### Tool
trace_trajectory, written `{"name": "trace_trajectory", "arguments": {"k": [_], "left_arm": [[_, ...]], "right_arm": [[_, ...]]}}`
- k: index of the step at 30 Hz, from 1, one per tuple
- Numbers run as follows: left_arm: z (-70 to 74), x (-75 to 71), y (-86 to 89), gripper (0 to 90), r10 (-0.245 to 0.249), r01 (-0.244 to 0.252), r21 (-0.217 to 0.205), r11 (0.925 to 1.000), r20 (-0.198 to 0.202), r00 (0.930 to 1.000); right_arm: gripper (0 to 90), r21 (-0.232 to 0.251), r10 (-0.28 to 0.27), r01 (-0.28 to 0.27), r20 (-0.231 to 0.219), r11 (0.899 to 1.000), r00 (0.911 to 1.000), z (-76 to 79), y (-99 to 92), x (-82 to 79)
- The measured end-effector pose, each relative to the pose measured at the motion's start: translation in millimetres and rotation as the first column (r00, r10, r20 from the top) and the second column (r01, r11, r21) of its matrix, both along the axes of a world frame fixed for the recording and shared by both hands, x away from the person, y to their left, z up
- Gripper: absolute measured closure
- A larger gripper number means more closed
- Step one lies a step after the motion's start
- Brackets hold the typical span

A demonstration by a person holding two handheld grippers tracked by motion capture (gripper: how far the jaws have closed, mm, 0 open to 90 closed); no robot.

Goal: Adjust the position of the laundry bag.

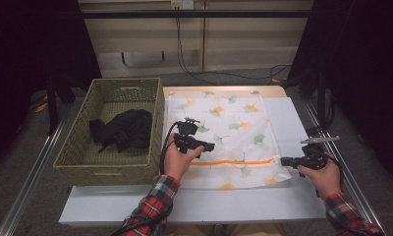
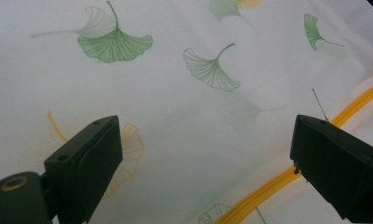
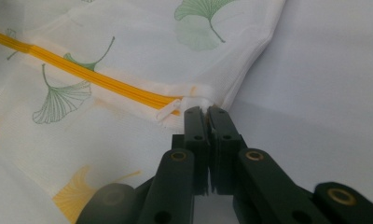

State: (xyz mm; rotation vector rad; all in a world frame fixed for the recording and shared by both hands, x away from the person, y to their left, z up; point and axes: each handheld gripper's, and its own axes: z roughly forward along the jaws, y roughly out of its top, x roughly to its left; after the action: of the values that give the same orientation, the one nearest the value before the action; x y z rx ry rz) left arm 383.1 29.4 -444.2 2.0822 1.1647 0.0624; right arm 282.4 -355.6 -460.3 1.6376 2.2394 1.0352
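1. A white mesh laundry bag point(image 1: 224, 132) printed with green and orange ginkgo leaves is laid flat on the desk point(image 1: 194, 204), just right of a woven basket point(image 1: 76, 147).
2. A dark garment point(image 1: 123, 129) is bunched inside the basket.
3. An orange zipper point(image 1: 231, 162) is seen running across the bag near its front edge; in the right claw view the same zipper point(image 3: 96, 81) ends at the bag's corner.
4. The left claw point(image 1: 208, 146) is held over the bag's left half, above the zipper line. In its own view the left claw point(image 2: 203, 154) is spread wide, nothing between the jaws, bag fabric point(image 2: 184, 116) below.
5. The right claw point(image 1: 284, 161) is placed at the bag's right edge, at the zipper end.
6. In its own view the right claw point(image 3: 208, 112) is pressed together, tips against the white zipper pull point(image 3: 168, 112) area; it appears pinched on the bag corner fabric, but the actual grip is hidden by the tips.
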Motion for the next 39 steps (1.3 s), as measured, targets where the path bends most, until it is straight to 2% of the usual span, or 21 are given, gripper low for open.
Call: {"name": "trace_trajectory", "arguments": {"k": [6,10,12,15,17,18,20,21,27,31,32,34,38,39], "left_arm": [[-2.6,-0.1,1.3,8.9,-0.019,0.019,0.021,0.9996,-0.006,0.9998],[-3.0,0.2,1.6,8.9,-0.008,0.008,0.015,0.9999,-0.008,0.9999],[-2.7,0.9,2.5,8.9,-0.014,0.014,0.017,0.9998,-0.008,0.9999],[-2.3,1.3,2.6,8.8,-0.011,0.012,0.019,0.9998,-0.006,0.9999],[-2.7,1.5,2.6,8.9,-0.013,0.013,0.022,0.9997,-0.005,0.9999],[-2.8,1.7,2.9,8.8,-0.015,0.015,0.018,0.9997,-0.007,0.9999],[-2.6,1.8,2.8,8.8,-0.014,0.014,0.021,0.9997,-0.006,0.9999],[-2.5,1.8,2.9,8.9,-0.013,0.013,0.019,0.9997,-0.004,0.9999],[-2.4,0.9,2.8,8.8,-0.017,0.017,0.008,0.9998,-0.01,0.9998],[-2.3,1.3,3.4,8.1,-0.023,0.023,-0.003,0.9997,-0.019,0.9996],[-2.4,1.5,3.6,7.9,-0.02,0.02,-0.008,0.9998,-0.019,0.9996],[-3.2,1.7,3.6,7.9,-0.022,0.022,-0.01,0.9997,-0.022,0.9995],[-3.1,0.8,2.0,7.8,-0.033,0.032,-0.011,0.9994,-0.026,0.9991],[-2.7,0.6,1.6,7.8,-0.035,0.035,-0.009,0.9994,-0.026,0.999]], "right_arm": [[81.2,-0.043,-0.009,0.009,-0.015,0.999,0.9999,-7.8,4.1,1.2],[70.5,-0.049,-0.032,0.032,0.011,0.998,0.9994,-10.6,5.9,4.1],[69.5,-0.043,-0.035,0.036,0.016,0.998,0.9992,-12.4,7.2,5.5],[70.8,-0.083,-0.022,0.023,0.017,0.996,0.9996,-12.1,11.0,6.7],[75.1,-0.106,-0.014,0.017,0.026,0.994,0.9996,-12.2,13.8,5.9],[81.3,-0.097,0.001,0.002,0.03,0.995,0.9996,-12.5,14.6,5.0],[86.2,-0.084,0.004,-0.001,0.03,0.997,0.9996,-13.6,15.9,4.1],[86.6,-0.085,0.007,-0.004,0.037,0.996,0.9993,-13.9,16.0,4.8],[87.2,-0.024,-0.02,0.02,-0.001,1.0,0.9998,-11.5,11.0,8.0],[87.3,0.026,-0.027,0.026,0.005,0.999,0.9996,-2.8,7.6,9.4],[87.3,0.05,-0.023,0.023,0.012,0.999,0.9997,-1.0,6.9,10.0],[87.3,0.065,-0.022,0.021,0.012,0.998,0.9997,0.7,6.3,10.4],[87.3,0.145,-0.03,0.028,0.01,0.989,0.9995,6.1,4.6,11.2],[87.3,0.151,-0.026,0.023,0.023,0.988,0.9994,7.6,3.4,11.9]]}}
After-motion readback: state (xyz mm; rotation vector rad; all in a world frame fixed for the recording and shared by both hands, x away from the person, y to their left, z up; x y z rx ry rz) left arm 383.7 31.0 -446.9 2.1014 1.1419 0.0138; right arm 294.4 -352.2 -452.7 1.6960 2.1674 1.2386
